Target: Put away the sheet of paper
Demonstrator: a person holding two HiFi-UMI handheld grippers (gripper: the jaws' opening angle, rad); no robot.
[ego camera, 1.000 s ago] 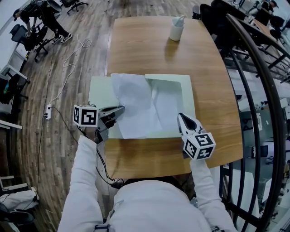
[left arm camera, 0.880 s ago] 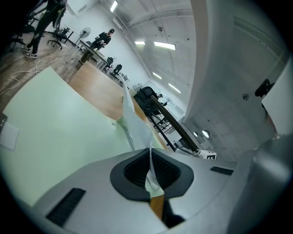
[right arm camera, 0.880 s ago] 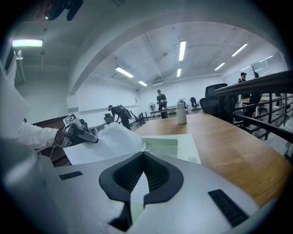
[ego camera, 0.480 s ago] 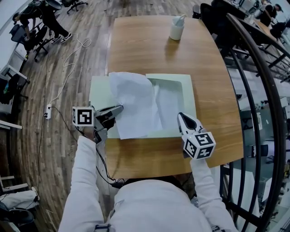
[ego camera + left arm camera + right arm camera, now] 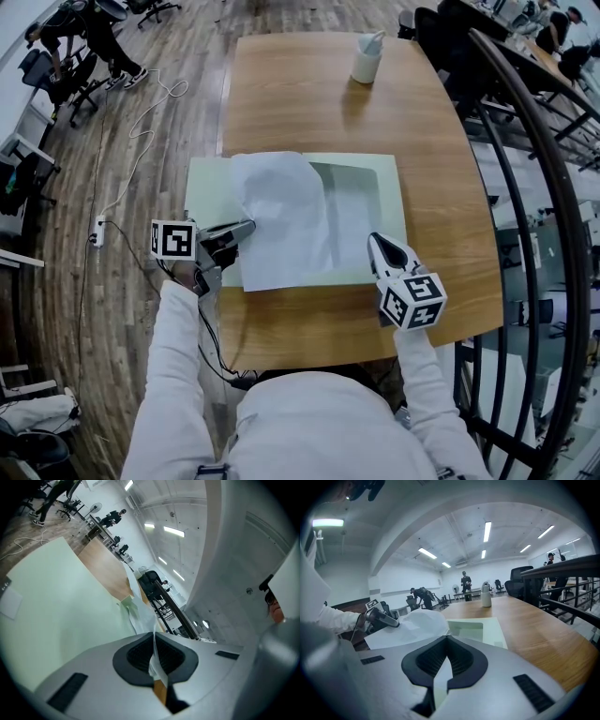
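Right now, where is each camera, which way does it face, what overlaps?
Head view: on the head, steeply down at table, green box, sheet of paper; sleeves, left gripper, right gripper show.
Left gripper view: along its own fingers, shut on the sheet, over the box.
Right gripper view: along its fingers toward the cup.
Shared: head and right gripper views both show the left gripper.

White cup (image 5: 366, 58) stands on wooden table (image 5: 281, 103).
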